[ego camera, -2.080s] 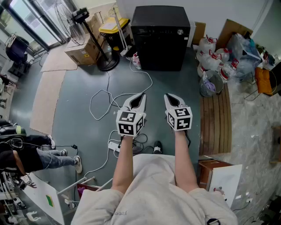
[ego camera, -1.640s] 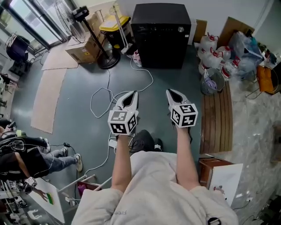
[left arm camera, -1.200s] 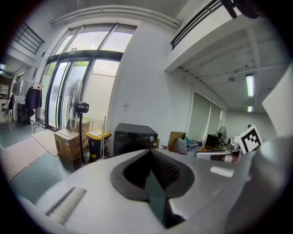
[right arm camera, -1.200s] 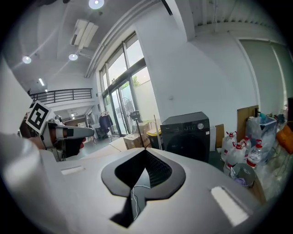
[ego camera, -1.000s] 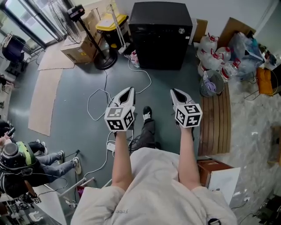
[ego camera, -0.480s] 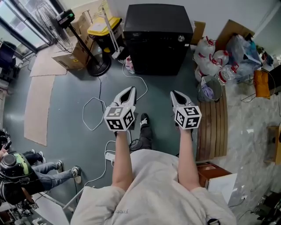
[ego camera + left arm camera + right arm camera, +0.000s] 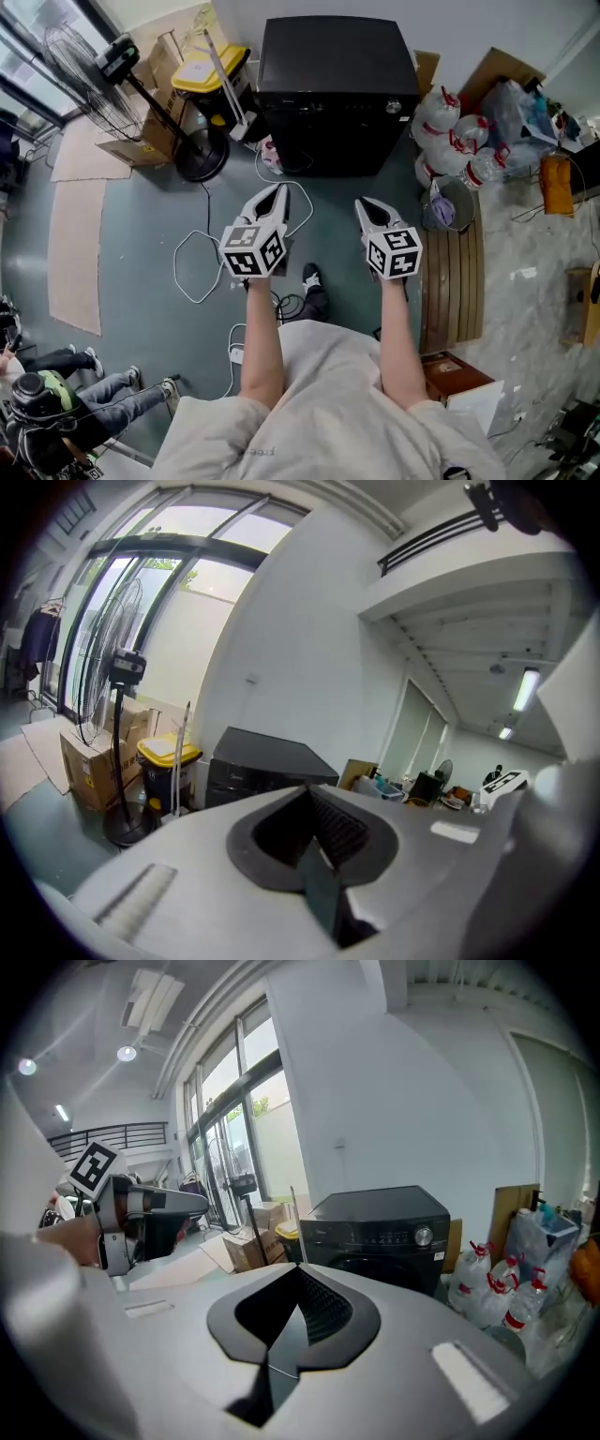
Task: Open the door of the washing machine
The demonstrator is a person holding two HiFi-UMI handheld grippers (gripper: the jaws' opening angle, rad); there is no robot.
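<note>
A black washing machine (image 7: 336,94) stands against the far wall, its front facing me; its control panel with a silver knob (image 7: 424,1236) shows in the right gripper view, and the machine (image 7: 258,766) is also ahead in the left gripper view. The door is mostly hidden behind the jaws. My left gripper (image 7: 278,191) and right gripper (image 7: 360,204) are held side by side in the air, a short way in front of the machine, both shut and empty. Neither touches the machine.
A white cable (image 7: 202,253) loops over the grey floor. A floor fan (image 7: 122,75), cardboard boxes (image 7: 141,141) and a yellow-lidded bin (image 7: 208,70) stand left of the machine. Water jugs (image 7: 450,122), bags and a wooden pallet (image 7: 452,281) lie right. A person (image 7: 56,412) crouches lower left.
Both grippers and the head have moved forward toward the washing machine, which now lies closer. Jaws stayed shut.
</note>
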